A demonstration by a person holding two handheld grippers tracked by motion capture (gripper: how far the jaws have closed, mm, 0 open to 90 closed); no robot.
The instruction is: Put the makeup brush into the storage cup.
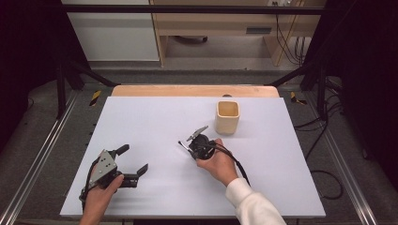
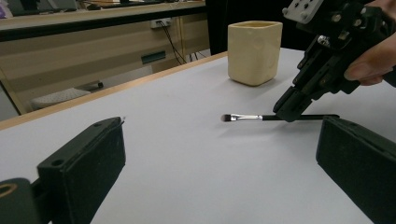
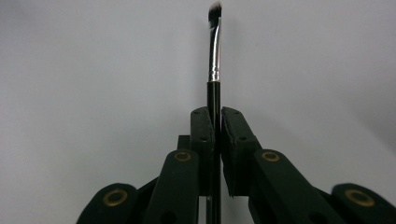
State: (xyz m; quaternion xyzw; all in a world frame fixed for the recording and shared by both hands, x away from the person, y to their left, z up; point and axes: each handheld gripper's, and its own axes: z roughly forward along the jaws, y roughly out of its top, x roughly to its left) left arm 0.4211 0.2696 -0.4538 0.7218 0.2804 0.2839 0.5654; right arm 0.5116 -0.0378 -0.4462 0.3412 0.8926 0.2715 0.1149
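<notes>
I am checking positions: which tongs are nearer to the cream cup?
Right. The right tongs, shut on the brush, sit just before the cream cup; the left tongs are open, farther away.

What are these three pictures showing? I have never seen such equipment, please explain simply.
No robot here: a person holds a hand-held gripping tool in each hand at a white table. The high view looks down from above. The other two come from cameras riding on each tool, looking along its black jaws. The left tool is open and holds nothing. The right tool is shut on a small brush, gripping its black handle just above the table. A cream cup stands behind, apart from both.
</notes>
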